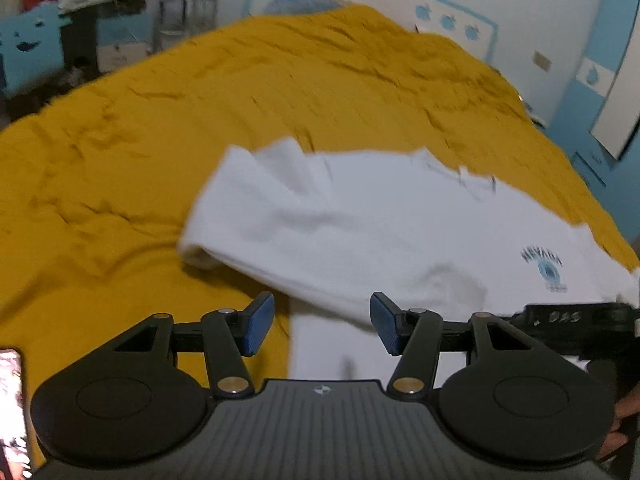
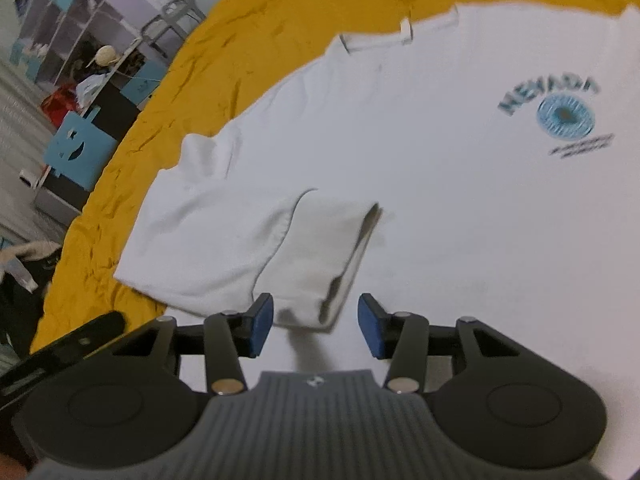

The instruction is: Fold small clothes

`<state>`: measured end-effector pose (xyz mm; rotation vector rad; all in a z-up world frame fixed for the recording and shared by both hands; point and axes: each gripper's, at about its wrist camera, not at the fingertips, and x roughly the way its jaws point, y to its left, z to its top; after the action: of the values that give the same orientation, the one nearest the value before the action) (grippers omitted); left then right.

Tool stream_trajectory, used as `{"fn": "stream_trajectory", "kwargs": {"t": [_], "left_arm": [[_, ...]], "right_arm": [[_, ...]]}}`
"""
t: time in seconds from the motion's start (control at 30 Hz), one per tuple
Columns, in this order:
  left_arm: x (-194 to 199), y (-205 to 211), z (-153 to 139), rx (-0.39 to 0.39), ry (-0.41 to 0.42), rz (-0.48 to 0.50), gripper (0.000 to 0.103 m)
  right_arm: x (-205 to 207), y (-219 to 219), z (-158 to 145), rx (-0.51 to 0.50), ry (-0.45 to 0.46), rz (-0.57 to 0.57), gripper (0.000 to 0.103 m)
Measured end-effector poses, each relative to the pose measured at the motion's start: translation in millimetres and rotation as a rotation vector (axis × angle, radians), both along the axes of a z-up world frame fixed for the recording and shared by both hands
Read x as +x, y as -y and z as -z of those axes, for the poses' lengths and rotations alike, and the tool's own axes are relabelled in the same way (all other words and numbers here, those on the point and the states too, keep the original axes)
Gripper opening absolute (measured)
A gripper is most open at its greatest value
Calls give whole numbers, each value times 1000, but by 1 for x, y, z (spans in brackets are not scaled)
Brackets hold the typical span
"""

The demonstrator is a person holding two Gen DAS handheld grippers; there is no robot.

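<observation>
White T-shirt [image 2: 420, 152] lies flat, front up, on the mustard bedspread [image 1: 160, 140]; every place below is given relative to the shirt. Collar [image 2: 400, 32] is at the far end, hem toward the person, so the long axis runs away from both grippers, collar far and hem near. One sleeve is already folded inward: its cuff [image 2: 344, 264] lies on top of the body panel w/ the opening facing the near end. Right gripper [image 2: 316, 326] hangs over the near part of the shirt, jaws parted to a middling gap, nothing btwn them; the folded sleeve's cuff sits just ahead of the tips, roughly centred on the gap, not touching as far as I can tell. Left gripper [image 1: 322, 326] is at the shirt's side edge, one pad over bedspread, the other over cloth, jaws also parted and empty. In the left view the folded side edge [image 1: 200, 248] shows as a rounded roll, lifted a bit off the bedspread. Right is the nearer one to the cuff; left is nearer the side edge. Shirt looks thin cotton, soft creases, blue "NEVADA" print [image 2: 552, 108] w/ a round emblem off to one side of the chest. Both views blurred. Judgement: fold partly done, other side and the lengthwise fold probably still to go.
</observation>
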<state>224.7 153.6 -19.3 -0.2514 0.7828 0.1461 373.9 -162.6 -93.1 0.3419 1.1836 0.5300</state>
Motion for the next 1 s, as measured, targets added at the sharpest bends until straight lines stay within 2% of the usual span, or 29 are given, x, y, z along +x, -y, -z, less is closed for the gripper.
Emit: {"fn": "stream_trajectory", "kwargs": {"t": [0.13, 0.17, 0.23, 0.27, 0.33, 0.4, 0.53, 0.6, 0.77, 0.9, 0.93, 1.0], "left_arm": [[0, -13, -19, 182, -20, -102, 65], [1, -17, -22, 207, -19, -117, 65], [3, -28, -26, 201, -15, -125, 65], [6, -33, -25, 185, -15, -124, 65], [9, -38, -19, 154, -19, -107, 65], [8, -46, -9, 85, -17, -67, 65], [13, -55, 22, -144, -32, 20, 65], [18, -58, 38, -227, -59, 17, 65], [36, -68, 70, -317, -62, -64, 65], [52, -70, 83, -403, -23, -82, 65], [57, -69, 85, -404, -24, -86, 65], [66, -66, 90, -384, -30, -90, 55]], "right_arm": [[16, -11, 14, 37, -51, 40, 44], [19, -15, 16, 45, -58, 50, 43], [23, -22, 17, 48, -52, 52, 34], [24, -26, 16, 41, -42, 49, 30], [25, -35, 12, 13, -4, 49, 8], [26, -38, 2, 9, 38, 44, 4], [36, -41, -36, 40, 163, 19, 3], [43, -44, -59, 63, 211, -1, 3], [63, -55, -111, 107, 334, -44, 3], [74, -61, -136, 122, 382, -65, 3], [76, -62, -140, 123, 391, -68, 3], [79, -63, -148, 125, 413, -74, 3]]}}
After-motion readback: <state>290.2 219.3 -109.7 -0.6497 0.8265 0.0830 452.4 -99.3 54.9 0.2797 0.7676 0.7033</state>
